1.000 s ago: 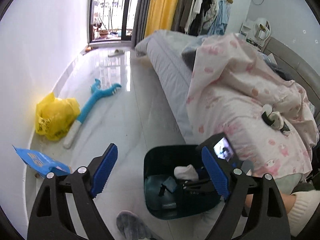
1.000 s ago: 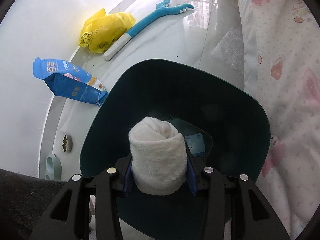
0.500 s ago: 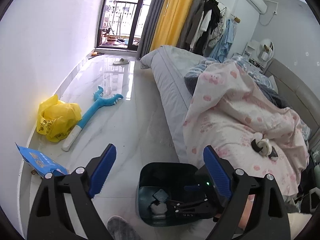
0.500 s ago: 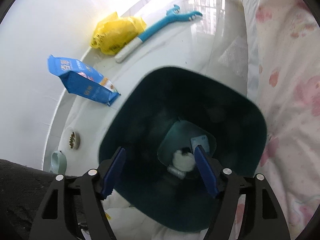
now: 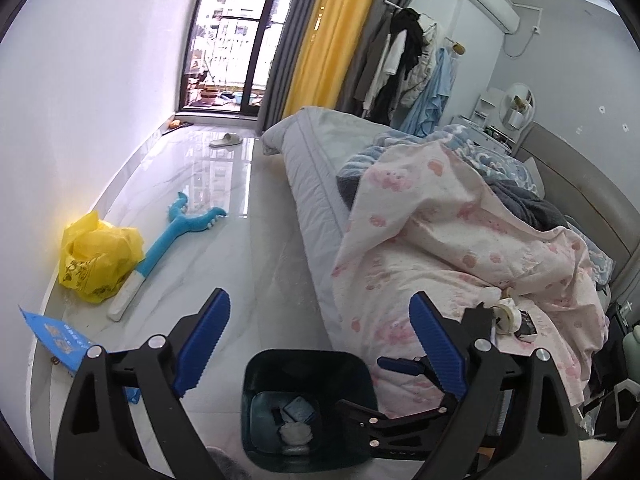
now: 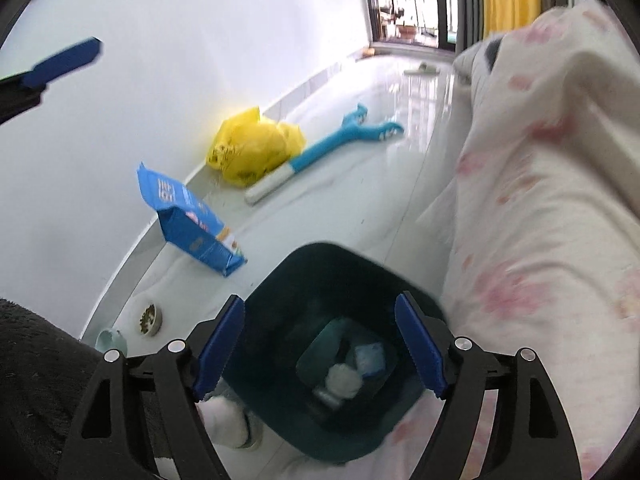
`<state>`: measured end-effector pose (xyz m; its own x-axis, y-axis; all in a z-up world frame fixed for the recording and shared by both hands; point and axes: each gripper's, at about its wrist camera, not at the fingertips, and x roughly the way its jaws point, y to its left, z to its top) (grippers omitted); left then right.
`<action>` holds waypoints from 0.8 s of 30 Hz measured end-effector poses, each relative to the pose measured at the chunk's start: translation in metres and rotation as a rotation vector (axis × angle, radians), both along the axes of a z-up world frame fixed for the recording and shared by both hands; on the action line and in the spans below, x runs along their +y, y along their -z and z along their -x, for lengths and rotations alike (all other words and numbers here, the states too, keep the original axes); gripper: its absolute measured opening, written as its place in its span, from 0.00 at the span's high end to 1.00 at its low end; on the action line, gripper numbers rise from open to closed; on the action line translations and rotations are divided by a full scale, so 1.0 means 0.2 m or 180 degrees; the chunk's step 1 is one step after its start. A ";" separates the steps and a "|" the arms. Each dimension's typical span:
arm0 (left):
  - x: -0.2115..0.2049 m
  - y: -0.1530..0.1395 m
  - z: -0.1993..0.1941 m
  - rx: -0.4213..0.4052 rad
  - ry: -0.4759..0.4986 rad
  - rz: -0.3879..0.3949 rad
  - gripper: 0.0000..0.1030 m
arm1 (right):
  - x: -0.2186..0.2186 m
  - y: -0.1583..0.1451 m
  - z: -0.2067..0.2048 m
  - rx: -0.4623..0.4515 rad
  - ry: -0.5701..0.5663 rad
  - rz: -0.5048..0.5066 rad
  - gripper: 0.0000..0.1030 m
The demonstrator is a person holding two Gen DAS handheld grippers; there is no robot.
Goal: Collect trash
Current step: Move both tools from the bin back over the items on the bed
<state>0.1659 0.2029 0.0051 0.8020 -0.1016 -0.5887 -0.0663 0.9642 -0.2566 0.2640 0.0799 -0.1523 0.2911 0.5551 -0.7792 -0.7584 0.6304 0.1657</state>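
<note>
A dark teal trash bin [image 5: 256,376] [image 6: 280,276] stands on the floor beside the bed. A white tissue wad [image 5: 296,434] [image 6: 342,378] lies at its bottom with a small blue packet [image 6: 370,358]. My right gripper [image 6: 320,344] is open and empty above the bin; it also shows in the left wrist view [image 5: 400,364]. My left gripper [image 5: 320,344] is open and empty, higher above the bin. A yellow plastic bag [image 5: 98,254] [image 6: 252,148] and a blue package [image 5: 56,336] [image 6: 188,216] lie by the wall.
A blue-and-white toy stick [image 5: 168,248] [image 6: 320,152] lies next to the yellow bag. The bed with a pink quilt [image 5: 460,248] [image 6: 540,200] fills the right. A small bowl [image 6: 150,318] and a pale cup [image 6: 112,340] sit by the wall. A slipper [image 5: 226,140] lies far off.
My right gripper opened and dropped the white tissue wad into the bin, then lifted away. My left gripper rose and tilted up, so the bin looks smaller.
</note>
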 end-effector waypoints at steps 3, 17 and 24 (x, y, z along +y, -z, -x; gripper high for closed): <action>-0.09 0.00 -0.05 0.0009 0.0080 0.0007 0.10 | -0.09 -0.06 -0.01 -0.0098 0.0036 -0.0081 0.23; -0.43 0.01 -0.18 0.0023 0.0410 -0.0018 0.10 | -0.55 -0.23 -0.11 -0.0382 0.0357 -0.0272 0.23; -0.59 0.02 -0.23 0.0054 0.0572 -0.0034 0.10 | -0.78 -0.28 -0.17 -0.0445 0.0578 -0.0326 0.22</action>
<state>0.2129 0.0845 0.0015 0.7614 -0.2360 -0.6038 0.1030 0.9636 -0.2467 0.2984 -0.0759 -0.0958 0.4943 0.5579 -0.6666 -0.6544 0.7436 0.1371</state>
